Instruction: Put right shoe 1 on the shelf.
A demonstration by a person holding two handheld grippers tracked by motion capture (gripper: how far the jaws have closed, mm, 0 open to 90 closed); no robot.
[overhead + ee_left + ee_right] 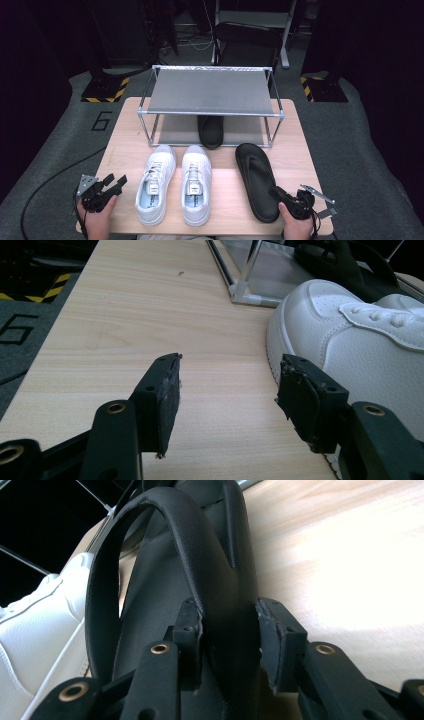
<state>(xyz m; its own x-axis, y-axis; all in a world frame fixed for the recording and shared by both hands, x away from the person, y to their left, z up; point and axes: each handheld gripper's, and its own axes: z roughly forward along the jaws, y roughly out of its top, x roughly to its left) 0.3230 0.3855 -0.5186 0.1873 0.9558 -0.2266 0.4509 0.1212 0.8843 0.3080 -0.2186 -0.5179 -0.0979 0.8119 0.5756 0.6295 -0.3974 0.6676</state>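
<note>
Lower left of the high view: left gripper (116, 183) rests at the table's near-left edge, jaws parted and empty, bare light wood-grain table (120, 135) ahead of it. Just right, the pair of white perforated leather sneakers (174, 182) stands side by side, toes toward the grey two-shelf metal-framed rack (210, 92); the left sneaker's toe sits just beside the right-hand jaw in the left gripper view. Lower right: right gripper (278, 193) clamps the heel rim of the matte black rubber flip-flop (256, 175), one pad inside, one outside. Open tabletop lies to its right.

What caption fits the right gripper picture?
Right gripper clamps the black flip-flop's edge beside a white sneaker.
</note>
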